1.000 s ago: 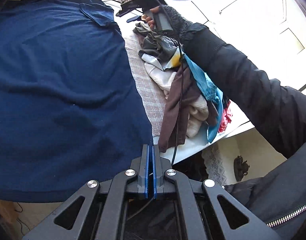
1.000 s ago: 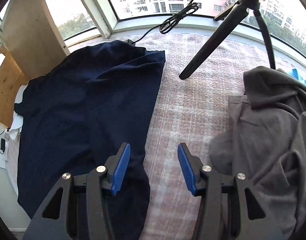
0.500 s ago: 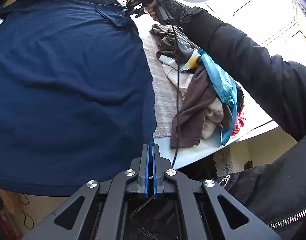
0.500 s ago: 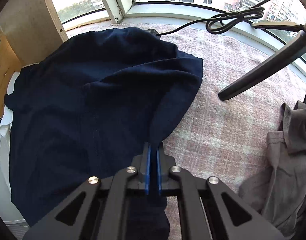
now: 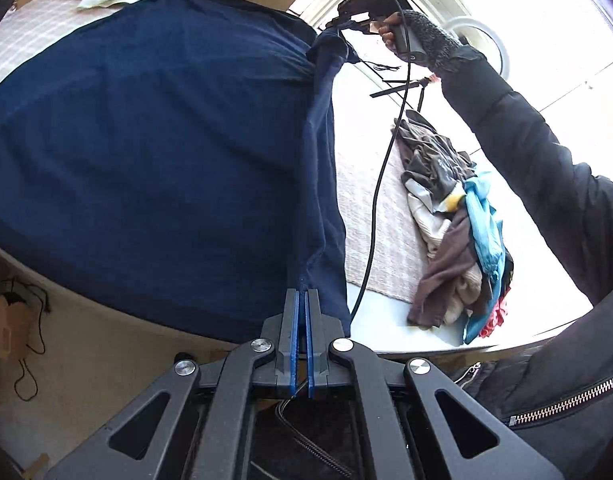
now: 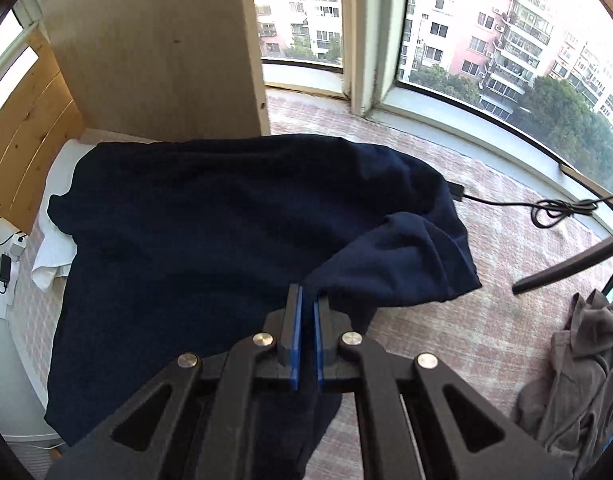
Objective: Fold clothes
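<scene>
Navy shirt spread on checked cloth ahead of both tools, one long edge lifted. Left gripper clamped shut on near hem; right gripper, jaws narrow, pinching sleeve end beside tips. Risk, by judgement: uneven pull dragging body crooked, or thin hem slipping free under tension, spoiling fold line. Pile of unfolded clothes well right of left gripper; grey garment right of right gripper. Shirt's far collar and underside hidden; grip depth hard to make out.
</scene>
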{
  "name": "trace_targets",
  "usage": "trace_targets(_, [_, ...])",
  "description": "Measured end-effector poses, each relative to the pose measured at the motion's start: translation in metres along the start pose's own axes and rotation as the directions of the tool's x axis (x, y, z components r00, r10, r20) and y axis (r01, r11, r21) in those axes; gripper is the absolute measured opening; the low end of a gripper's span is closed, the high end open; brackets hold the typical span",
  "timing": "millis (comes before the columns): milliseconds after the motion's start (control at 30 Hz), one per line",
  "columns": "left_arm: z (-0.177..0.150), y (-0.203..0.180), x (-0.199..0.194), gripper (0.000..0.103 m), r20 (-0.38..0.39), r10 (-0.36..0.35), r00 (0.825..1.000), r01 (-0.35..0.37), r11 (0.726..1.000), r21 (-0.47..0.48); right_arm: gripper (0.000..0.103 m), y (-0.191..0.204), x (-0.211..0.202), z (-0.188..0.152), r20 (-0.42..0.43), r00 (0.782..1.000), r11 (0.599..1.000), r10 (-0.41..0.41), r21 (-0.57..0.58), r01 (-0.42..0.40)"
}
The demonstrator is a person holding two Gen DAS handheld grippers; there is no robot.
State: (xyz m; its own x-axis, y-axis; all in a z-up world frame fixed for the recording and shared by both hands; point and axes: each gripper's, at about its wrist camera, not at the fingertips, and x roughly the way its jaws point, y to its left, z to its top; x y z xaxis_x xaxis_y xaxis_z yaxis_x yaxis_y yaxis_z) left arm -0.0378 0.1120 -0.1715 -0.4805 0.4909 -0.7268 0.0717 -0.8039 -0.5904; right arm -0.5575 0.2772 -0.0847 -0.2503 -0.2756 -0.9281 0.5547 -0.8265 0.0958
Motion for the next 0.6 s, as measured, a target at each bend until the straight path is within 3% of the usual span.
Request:
trace_targets(133, [-0.003, 0.025, 0.007, 0.002, -0.009, 0.03, 1.0, -0.03, 0.998, -0.054, 0.005, 0.046, 0.032, 0.017, -0.027, 1.0, 0.999, -0.011, -0.048, 0.01])
trace_targets(267, [-0.001, 0.045, 0.013, 0.002, -0.005, 0.023, 1.0, -0.023, 0.994, -0.11, 0.005, 0.072, 0.067, 0.018, -0.065, 0.994, 0.993, -0.09, -0.082, 0.084])
trace_targets(500, [0.007, 0.054, 0.016, 0.002, -0.006, 0.019, 1.0, -0.02, 0.993, -0.118, 0.005, 0.073, 0.084, 0.017, -0.072, 0.981, 0.979, -0.182, -0.106, 0.174])
trace_targets(600, [0.009, 0.058, 0.015, 0.002, -0.013, 0.016, 1.0, -0.017, 0.993, -0.113, 0.006, 0.074, 0.082, 0.015, -0.076, 0.989, 0.985, -0.126, -0.128, 0.116])
